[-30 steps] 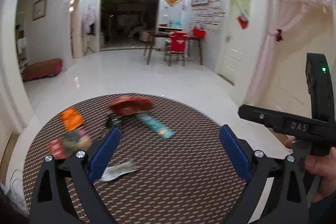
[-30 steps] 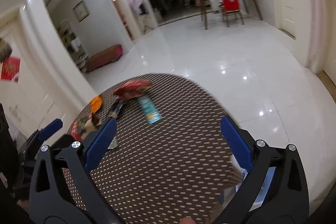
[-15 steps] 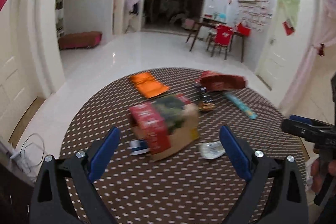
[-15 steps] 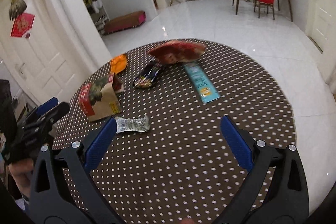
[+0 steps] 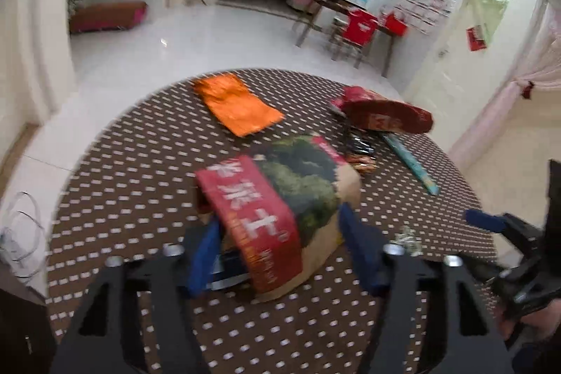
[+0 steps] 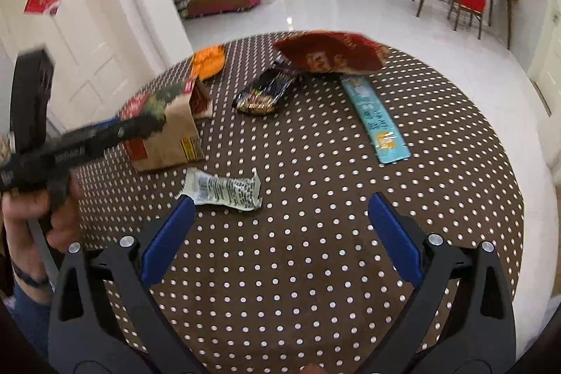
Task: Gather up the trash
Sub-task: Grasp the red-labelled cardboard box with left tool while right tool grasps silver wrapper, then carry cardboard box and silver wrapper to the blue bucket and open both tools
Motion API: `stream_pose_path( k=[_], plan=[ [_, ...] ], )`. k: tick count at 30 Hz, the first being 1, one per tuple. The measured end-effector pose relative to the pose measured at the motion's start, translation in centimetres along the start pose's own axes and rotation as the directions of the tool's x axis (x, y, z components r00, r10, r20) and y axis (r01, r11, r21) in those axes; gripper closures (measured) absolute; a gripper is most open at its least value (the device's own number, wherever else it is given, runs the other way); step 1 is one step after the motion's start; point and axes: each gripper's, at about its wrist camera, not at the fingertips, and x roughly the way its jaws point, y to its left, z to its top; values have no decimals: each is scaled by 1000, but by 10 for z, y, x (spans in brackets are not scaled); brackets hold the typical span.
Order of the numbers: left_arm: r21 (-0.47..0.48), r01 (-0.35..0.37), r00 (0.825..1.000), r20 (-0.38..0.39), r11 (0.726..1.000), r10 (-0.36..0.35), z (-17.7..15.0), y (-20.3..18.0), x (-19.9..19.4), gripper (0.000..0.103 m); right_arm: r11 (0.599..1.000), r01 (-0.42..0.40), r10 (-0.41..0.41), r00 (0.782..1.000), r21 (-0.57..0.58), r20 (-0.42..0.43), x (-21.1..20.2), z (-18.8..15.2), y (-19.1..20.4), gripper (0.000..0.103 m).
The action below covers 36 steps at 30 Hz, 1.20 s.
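Left hand-held gripper [image 5: 280,244] is being closed around the paper bag [image 5: 291,198], which sits between its jaws, apparently to lift it as trash. Right hand-held gripper [image 6: 280,233] is held wide open and empty, just behind a crumpled wrapper [image 6: 224,191] on the bench [image 6: 315,269].

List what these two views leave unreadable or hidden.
- Left wrist view: motion blur hides whether the closing left gripper pads touch the paper bag.
- Same view: bag covers a dark item beneath.
- Right wrist view: silver wrapper print too small; right gripper open.
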Motion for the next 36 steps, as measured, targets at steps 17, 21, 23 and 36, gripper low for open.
stream_pose_path(
  k=[17,21,23,36],
  plan=[
    [83,87,994,63,993,-93,12,-31,5,98,940,-79,50,994,-331,-97,65,22,53,69],
    [96,72,993,91,993,-80,9,-33,-3,98,944,-63,36,996,-323,-88,60,17,54,86],
    [108,58,991,112,992,-70,6,-37,-9,98,953,-64,42,996,-295,-78,54,12,48,88],
    [202,41,977,197,978,-82,-6,-86,-55,98,991,-104,111,991,-83,80,-16,-6,-3,89]
  ],
)
